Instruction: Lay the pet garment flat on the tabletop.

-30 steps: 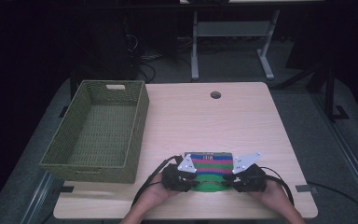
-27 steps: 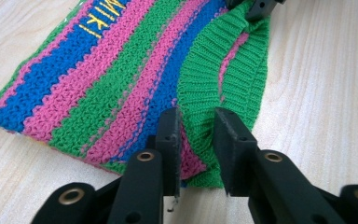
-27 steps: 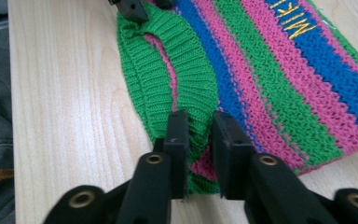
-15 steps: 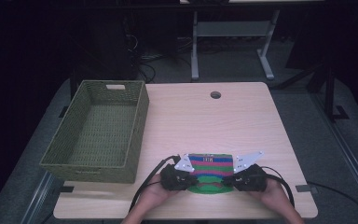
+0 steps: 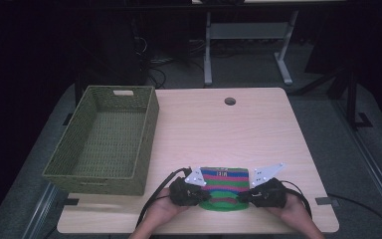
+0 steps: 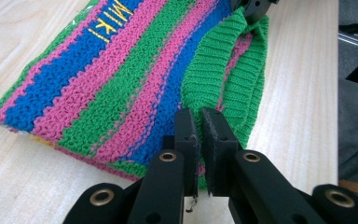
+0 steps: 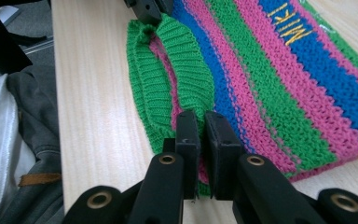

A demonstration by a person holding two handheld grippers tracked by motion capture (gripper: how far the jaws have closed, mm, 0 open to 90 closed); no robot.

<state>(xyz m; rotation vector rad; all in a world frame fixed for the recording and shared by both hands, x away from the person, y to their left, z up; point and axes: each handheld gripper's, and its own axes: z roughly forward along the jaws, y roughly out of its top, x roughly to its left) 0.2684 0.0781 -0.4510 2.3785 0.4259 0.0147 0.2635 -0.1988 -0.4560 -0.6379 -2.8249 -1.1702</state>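
A folded knit sweater (image 5: 224, 183) with blue, pink and green stripes lies near the table's front edge. Its green ribbed hem (image 6: 214, 74) faces the person. My left gripper (image 5: 202, 197) is shut on the hem's left end, and in the left gripper view (image 6: 200, 114) its jaws pinch the green rib. My right gripper (image 5: 242, 197) is shut on the hem's right end, with the green edge (image 7: 168, 70) caught between its jaws (image 7: 202, 116). Each gripper view shows the other gripper's tip on the far end of the hem (image 6: 254, 7) (image 7: 147, 9).
An empty green woven basket (image 5: 146, 134) stands on the left half of the wooden table (image 5: 219, 129). A round cable hole (image 5: 230, 101) sits near the far edge. The person's hands rest at the front edge. Desk legs and cables stand on the dark floor beyond.
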